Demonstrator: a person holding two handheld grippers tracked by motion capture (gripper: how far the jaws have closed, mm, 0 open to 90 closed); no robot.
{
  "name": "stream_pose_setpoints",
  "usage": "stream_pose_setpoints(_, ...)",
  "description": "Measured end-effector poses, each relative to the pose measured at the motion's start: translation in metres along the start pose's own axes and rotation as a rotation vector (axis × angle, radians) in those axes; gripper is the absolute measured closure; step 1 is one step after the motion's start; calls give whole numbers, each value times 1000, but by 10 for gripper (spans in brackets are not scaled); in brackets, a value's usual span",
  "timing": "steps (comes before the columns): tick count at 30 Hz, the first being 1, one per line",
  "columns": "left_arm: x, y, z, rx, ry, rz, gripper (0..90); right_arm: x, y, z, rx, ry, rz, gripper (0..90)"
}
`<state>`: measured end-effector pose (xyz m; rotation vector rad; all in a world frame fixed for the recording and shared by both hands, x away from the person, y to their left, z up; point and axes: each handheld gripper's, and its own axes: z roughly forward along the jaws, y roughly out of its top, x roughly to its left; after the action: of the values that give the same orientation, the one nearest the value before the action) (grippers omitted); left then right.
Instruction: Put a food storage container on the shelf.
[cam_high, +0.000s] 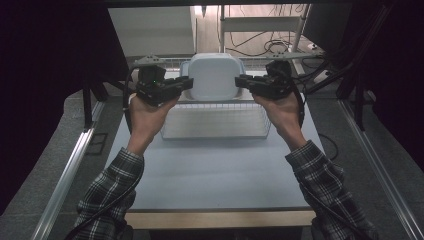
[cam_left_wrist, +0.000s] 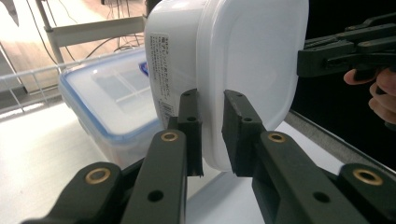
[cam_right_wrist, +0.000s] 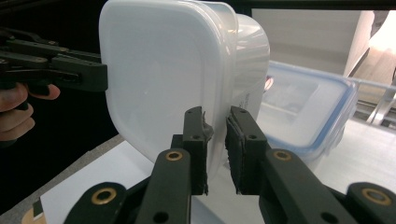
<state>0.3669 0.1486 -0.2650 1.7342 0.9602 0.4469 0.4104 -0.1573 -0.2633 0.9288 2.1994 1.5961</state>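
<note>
A white plastic container (cam_high: 214, 75) with a translucent lid hangs in the air between my two grippers. My left gripper (cam_high: 189, 83) is shut on the lid's rim at its left side, and the left gripper view has the jaws (cam_left_wrist: 211, 135) pinching that edge of the container (cam_left_wrist: 252, 60). My right gripper (cam_high: 239, 82) is shut on the opposite rim. In the right gripper view its jaws (cam_right_wrist: 215, 140) clamp the edge of the container (cam_right_wrist: 159, 79), with the left gripper (cam_right_wrist: 103, 77) across from it.
A clear container with a blue-rimmed lid (cam_left_wrist: 107, 98) (cam_right_wrist: 303, 112) sits behind and below the held one. A wire basket (cam_high: 215, 122) rests on the white table (cam_high: 215, 170) under the hands. Shelving, cables and a metal rail (cam_high: 70, 170) border the table.
</note>
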Motion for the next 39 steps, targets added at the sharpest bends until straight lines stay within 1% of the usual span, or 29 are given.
stream_pose_setpoints(1,1,3,1,-2,0,-3,786,-2,6,1,-3,-3,1,774)
stream_pose_setpoints(3,4,8,2,-4,0,-6,787,-2,8,2,-4,-5,0,773)
stream_pose_setpoints(8,9,18,5,-9,2,-14,787,-8,21,6,-5,-15,8,770)
stream_pose_setpoints(9,10,20,6,-11,-1,-21,787,-11,24,9,-4,-19,12,768)
stream_pose_setpoints(11,13,22,8,-8,-4,-24,786,-13,26,11,1,-21,14,766)
stream_pose_setpoints(12,14,22,10,-7,-8,-36,786,-13,26,11,1,-21,14,766)
stream_pose_setpoints(13,18,22,12,-3,-15,-42,783,-16,28,13,13,-19,26,764)
stream_pose_setpoints(14,18,22,12,-3,-15,-42,781,-16,28,13,13,-19,26,764)
stream_pose_setpoints(15,20,22,14,-1,-19,-52,781,-17,28,15,15,-17,31,763)
stream_pose_setpoints(18,24,21,17,-9,-24,-64,774,-21,28,19,22,-11,43,761)
stream_pose_setpoints(19,26,20,18,-19,-28,-73,761,-22,29,21,16,-8,49,758)
stream_pose_setpoints(21,27,20,19,-22,-27,-73,754,-22,29,21,16,-8,49,757)
stream_pose_setpoints(22,28,20,20,-23,-29,-75,735,-22,31,22,15,-5,54,754)
stream_pose_setpoints(23,30,21,22,-31,-38,-80,700,-22,32,24,17,-16,45,738)
stream_pose_setpoints(24,30,21,22,-31,-38,-80,690,-22,32,24,17,-16,45,738)
stream_pose_setpoints(25,30,21,24,-26,-34,-78,678,-21,34,26,23,-34,34,714)
stream_pose_setpoints(26,30,21,24,-26,-34,-78,672,-21,34,26,23,-34,34,714)
stream_pose_setpoints(27,32,21,26,-21,-25,-78,668,-20,35,29,25,-45,22,699)
stream_pose_setpoints(30,34,22,29,-24,-26,-86,654,-20,36,31,22,-47,26,691)
stream_pose_setpoints(33,38,23,33,-11,-33,-93,645,-21,38,34,25,-48,29,676)
stream_pose_setpoints(34,39,23,34,2,-30,-92,620,-22,38,35,28,-48,34,668)
stream_pose_setpoints(35,39,24,37,11,-25,-88,575,-22,39,37,32,-50,37,654)
stream_pose_setpoints(36,39,24,38,15,-22,-84,575,-22,39,37,32,-50,37,654)
stream_pose_setpoints(37,40,25,40,16,-21,-84,544,-23,40,39,38,-55,43,626)
stream_pose_setpoints(39,41,26,43,18,-28,-91,535,-23,41,40,40,-59,47,620)
